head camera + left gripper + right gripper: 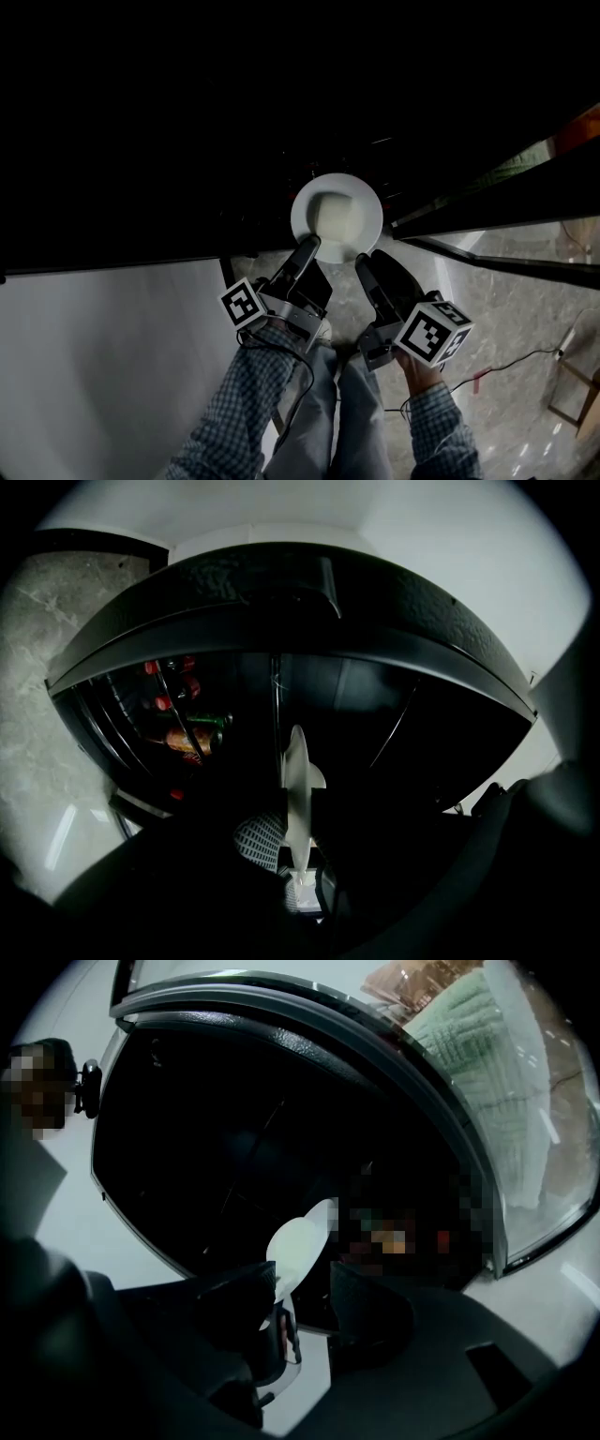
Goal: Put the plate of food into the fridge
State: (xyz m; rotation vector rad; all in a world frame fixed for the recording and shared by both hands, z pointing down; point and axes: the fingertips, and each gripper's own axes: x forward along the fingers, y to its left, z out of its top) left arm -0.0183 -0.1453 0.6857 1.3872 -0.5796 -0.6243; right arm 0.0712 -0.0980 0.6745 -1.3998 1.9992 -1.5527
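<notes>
A white plate (336,217) with a pale portion of food sits at the mouth of the dark fridge (187,141). My left gripper (307,249) is shut on the plate's near-left rim. In the left gripper view the plate (298,794) stands edge-on between the jaws of my left gripper (300,860). My right gripper (375,264) is at the plate's near-right rim. In the right gripper view my right gripper (305,1302) stands open; the plate (300,1239) lies by the left finger (234,1309), with a gap to the right finger.
Bottles and cans (183,733) fill the fridge's door shelves. The open fridge door (487,202) stands to the right. A white panel (103,347) lies to the left, marble floor (525,300) with a cable to the right. The person's legs are below the grippers.
</notes>
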